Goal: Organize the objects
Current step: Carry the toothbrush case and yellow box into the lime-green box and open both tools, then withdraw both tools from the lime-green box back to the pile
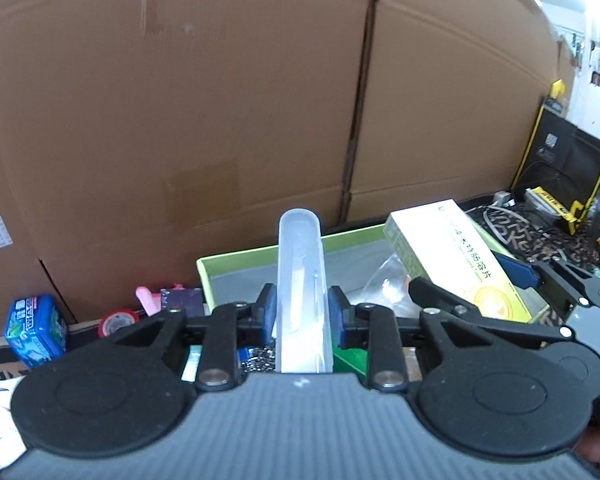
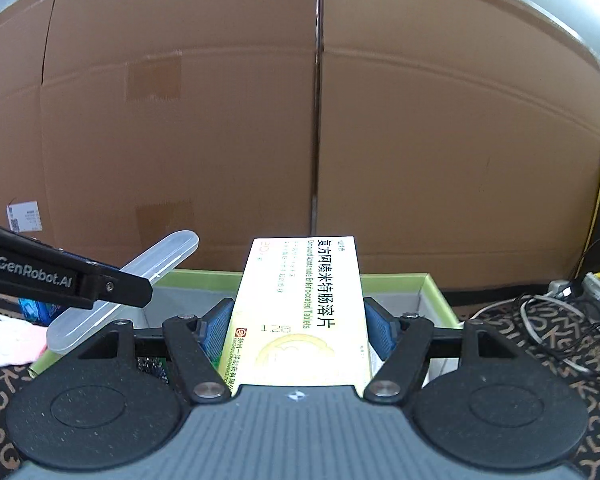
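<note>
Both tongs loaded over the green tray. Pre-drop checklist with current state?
1. Left tongs clamped on the clear plastic case: ok, pads press both its sides.
2. Right tongs clamped on the yellow medicine box: ok, blue pads meet both long sides.
3. Green tray under both loads: ok, its rim shows behind and below each.
4. Free floor in the tray: ok at the back; front holds a clear bag, rest hidden by the tongs.
5. Case and box apart: ok, gap visible in the right wrist view.
6. Height above the tray floor: cannot tell.
</note>
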Tool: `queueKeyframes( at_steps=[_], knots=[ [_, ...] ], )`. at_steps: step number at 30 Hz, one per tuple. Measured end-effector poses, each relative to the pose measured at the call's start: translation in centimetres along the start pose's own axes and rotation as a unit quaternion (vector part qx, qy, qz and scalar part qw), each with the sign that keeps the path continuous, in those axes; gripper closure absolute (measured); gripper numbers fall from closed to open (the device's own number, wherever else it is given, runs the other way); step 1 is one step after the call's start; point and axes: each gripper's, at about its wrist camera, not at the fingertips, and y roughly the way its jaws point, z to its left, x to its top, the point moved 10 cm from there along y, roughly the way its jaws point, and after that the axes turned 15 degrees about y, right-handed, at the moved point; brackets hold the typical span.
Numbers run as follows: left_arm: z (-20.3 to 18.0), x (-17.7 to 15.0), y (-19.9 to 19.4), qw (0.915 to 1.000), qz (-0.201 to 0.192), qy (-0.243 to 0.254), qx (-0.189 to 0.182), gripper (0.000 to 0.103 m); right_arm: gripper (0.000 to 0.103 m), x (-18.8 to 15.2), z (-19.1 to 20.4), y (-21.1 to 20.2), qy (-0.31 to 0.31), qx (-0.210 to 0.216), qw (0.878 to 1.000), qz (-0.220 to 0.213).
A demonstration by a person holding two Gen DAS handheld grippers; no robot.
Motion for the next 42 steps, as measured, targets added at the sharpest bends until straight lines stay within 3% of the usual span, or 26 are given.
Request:
queueKeyframes(
  at_steps=[3, 4, 6, 10, 17, 31, 42],
  knots=[
    [0.2, -0.5, 0.8, 1.0, 0.005, -0.005, -0.001, 0.072, 0.031, -1.3, 0.5, 1.0, -0.008, 0.009, 0.999, 0.032],
    [0.2, -0.7, 1.0, 0.9999, 0.005, -0.008, -0.008, 0.056, 0.031, -1.7, 0.5, 1.3, -0.013, 0.012, 0.999, 0.041],
    [0.5, -1.0, 0.9, 0.9998, -0.001, -0.016, -0.009, 0.036, 0.023, -2.3, 0.6, 1.3, -0.024, 0.006, 0.999, 0.043],
    [0.9, -1.3, 0.8, 0.9999, -0.011, -0.01, 0.005, 0.015, 0.018, -2.5, 0.1, 0.7, -0.023, -0.007, 0.999, 0.03],
    [1.2, -0.9, -1.2, 0.9992, -0.036, -0.019, -0.001, 0.002, 0.015, -1.8, -0.4, -1.4, 0.008, -0.006, 1.0, 0.017],
    [3.9, -2.1, -8.5, 0.9973, -0.069, -0.024, 0.008, 0.0, 0.01, -0.8, 3.4, -5.0, 0.01, 0.027, 0.999, -0.015],
    [10.0, -9.2, -15.0, 0.9945, -0.072, -0.05, 0.056, 0.0, 0.007, -3.0, 10.7, -8.9, -0.009, 0.105, 0.994, -0.025]
  ],
)
